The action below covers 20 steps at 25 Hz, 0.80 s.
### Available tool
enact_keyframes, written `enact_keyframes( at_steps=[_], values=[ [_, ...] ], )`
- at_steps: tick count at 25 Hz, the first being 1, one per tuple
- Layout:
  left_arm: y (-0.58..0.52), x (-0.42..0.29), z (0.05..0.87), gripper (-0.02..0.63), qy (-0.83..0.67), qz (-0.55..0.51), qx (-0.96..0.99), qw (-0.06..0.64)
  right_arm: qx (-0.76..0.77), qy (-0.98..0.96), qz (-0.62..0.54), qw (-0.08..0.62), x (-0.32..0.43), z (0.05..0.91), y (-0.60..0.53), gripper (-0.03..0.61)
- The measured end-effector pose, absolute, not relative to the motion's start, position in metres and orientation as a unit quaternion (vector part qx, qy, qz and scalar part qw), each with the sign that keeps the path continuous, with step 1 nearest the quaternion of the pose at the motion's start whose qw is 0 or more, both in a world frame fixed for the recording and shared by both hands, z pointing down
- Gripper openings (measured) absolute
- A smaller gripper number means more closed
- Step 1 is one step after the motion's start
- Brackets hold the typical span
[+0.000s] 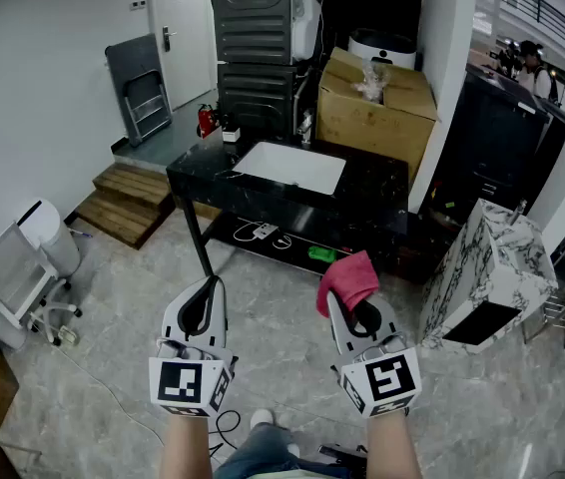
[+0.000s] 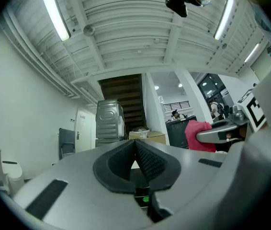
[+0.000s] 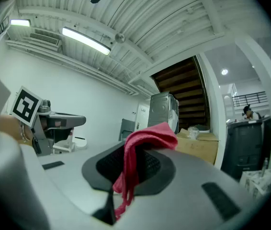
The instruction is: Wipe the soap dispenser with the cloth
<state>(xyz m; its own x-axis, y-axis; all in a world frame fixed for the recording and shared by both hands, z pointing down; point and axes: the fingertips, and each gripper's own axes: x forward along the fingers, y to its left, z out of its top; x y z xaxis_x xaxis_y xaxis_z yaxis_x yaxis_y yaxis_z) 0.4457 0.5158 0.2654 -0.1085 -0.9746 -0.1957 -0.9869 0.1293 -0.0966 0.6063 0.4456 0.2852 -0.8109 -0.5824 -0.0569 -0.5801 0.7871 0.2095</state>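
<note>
The red cloth (image 1: 350, 277) hangs bunched from my right gripper (image 1: 348, 305), which is shut on it; the right gripper view shows the cloth (image 3: 150, 133) pinched between the dark pads and draped over the jaws of that gripper (image 3: 135, 150). My left gripper (image 1: 207, 289) is shut and holds nothing, its pads (image 2: 147, 159) pressed together. Both grippers hover over the floor, well short of the black counter (image 1: 382, 193) with its white basin (image 1: 292, 166). A small pale bottle (image 1: 305, 128) stands at the counter's back edge; I cannot tell whether it is the soap dispenser.
A cardboard box (image 1: 374, 98) and stacked grey machines (image 1: 253, 48) stand behind the counter. Wooden steps (image 1: 128, 203) lie left, a white chair (image 1: 18, 277) nearer left, a marble-patterned cabinet (image 1: 487, 267) right. A person (image 1: 534, 63) stands far back right. Cables trail on the floor.
</note>
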Motion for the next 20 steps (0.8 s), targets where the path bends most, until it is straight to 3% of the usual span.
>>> enact_keyframes(
  at_steps=[11,20],
  values=[
    [0.491,0.417,0.270,0.012,0.752,0.034,-0.650,0.106,0.295,-0.950,-0.106,0.007,0.579,0.289,0.417,0.048],
    [0.419,0.319,0.288,0.012,0.756,0.060,-0.646,0.086,0.289,-0.952,-0.098,0.017,0.488,0.299,0.339,0.049]
  ],
)
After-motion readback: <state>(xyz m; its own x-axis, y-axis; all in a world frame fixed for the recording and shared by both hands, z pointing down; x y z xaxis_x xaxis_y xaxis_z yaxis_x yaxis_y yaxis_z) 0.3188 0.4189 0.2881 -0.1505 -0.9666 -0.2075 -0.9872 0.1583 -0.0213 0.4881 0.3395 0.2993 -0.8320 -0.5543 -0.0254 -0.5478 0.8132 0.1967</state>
